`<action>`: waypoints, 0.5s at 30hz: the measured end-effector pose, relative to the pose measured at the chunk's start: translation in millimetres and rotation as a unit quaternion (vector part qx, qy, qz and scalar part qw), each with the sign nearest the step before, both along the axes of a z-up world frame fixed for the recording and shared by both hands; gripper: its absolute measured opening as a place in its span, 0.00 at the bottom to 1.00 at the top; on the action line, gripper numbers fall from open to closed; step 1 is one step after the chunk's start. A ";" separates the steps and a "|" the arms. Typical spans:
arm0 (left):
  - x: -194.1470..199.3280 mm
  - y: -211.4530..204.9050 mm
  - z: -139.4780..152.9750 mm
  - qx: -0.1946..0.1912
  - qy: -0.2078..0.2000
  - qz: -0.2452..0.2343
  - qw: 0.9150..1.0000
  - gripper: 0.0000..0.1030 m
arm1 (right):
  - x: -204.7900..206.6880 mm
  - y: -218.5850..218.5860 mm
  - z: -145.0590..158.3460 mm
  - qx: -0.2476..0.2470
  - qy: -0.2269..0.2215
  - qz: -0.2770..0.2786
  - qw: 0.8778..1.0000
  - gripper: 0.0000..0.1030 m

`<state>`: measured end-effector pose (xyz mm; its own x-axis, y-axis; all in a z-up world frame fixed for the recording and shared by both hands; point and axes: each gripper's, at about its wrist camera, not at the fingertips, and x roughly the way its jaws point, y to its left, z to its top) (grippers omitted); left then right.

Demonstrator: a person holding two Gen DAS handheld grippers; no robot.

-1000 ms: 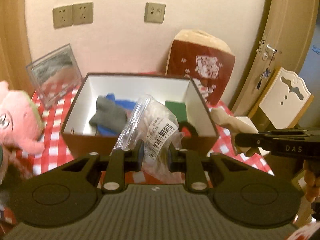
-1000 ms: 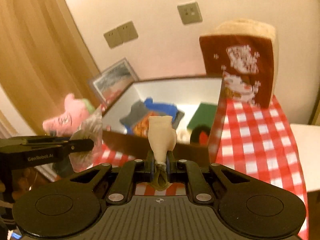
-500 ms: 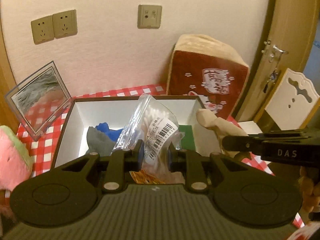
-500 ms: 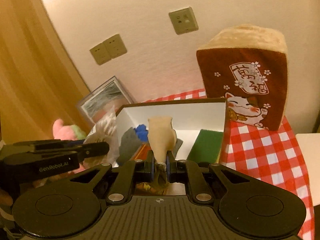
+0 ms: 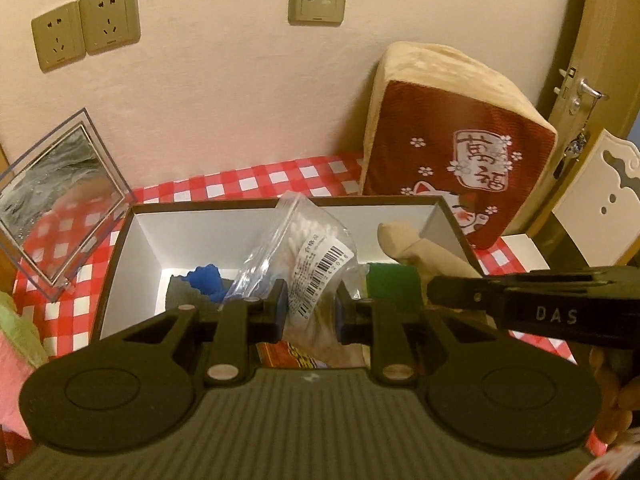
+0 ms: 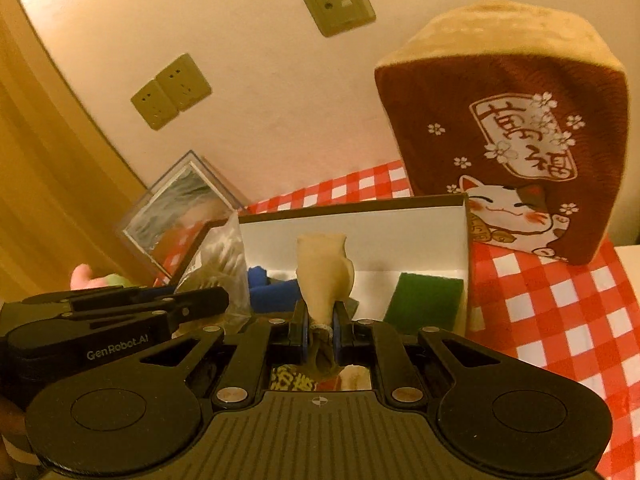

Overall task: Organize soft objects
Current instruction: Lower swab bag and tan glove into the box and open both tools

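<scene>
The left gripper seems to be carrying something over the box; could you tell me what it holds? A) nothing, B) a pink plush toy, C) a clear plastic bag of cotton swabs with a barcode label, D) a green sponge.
C: the left gripper is closed on the clear bag of cotton swabs, its barcode label facing the camera, above the open box; the green sponge lies inside the box.

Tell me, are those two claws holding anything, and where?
Left gripper pinches a clear bag of cotton swabs at its lower part; right gripper clamps a beige stocking near its bunched end.
</scene>
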<state>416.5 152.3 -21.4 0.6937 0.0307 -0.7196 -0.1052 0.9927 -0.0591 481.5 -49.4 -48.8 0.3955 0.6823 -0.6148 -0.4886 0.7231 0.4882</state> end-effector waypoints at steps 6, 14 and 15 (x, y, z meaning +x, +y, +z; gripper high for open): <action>12.7 9.6 -4.1 0.003 -0.008 0.012 1.000 0.39 | 13.7 7.7 -6.5 0.004 0.013 -0.008 1.000 0.11; 13.2 20.6 -10.4 0.007 0.001 0.020 1.000 0.47 | 18.6 11.9 -12.3 0.000 0.020 -0.010 1.000 0.11; 12.5 21.8 -11.4 0.008 0.003 0.021 1.000 0.49 | 19.0 11.9 -13.2 -0.001 0.022 -0.012 1.000 0.11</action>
<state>429.0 174.1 -32.8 0.6872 0.0717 -0.7230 -0.1468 0.9883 -0.0416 500.5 -37.5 -61.9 0.3842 0.6719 -0.6332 -0.4497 0.7352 0.5073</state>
